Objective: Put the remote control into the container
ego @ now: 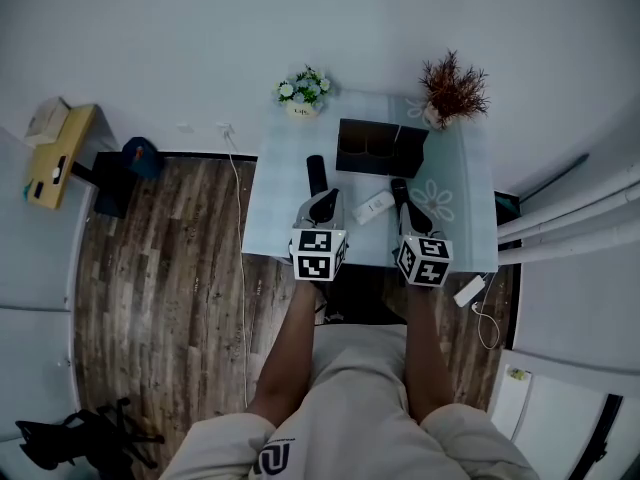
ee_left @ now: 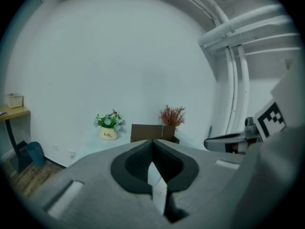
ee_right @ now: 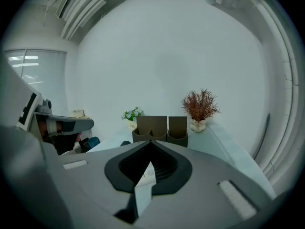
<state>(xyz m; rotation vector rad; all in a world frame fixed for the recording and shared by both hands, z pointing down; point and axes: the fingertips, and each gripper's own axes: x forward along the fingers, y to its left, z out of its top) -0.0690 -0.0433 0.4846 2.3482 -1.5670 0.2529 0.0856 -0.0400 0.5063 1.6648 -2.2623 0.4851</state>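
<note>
Remote control (ego: 374, 206), slim white bar, lying on glossy pale surface (ego: 465, 230) between left claw (ego: 325, 198) and right claw (ego: 406, 208), both pressing together, empty; boxy dark container (ego: 380, 148) sitting far.

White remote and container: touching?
Apart. The head view shows a strip of bare table between the white remote and the near wall of the container.

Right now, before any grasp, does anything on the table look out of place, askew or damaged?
Nothing stands out. The white remote lies slanted on the table, and a black remote lies near the container, which stands upright. Nothing looks spilled or broken.
</note>
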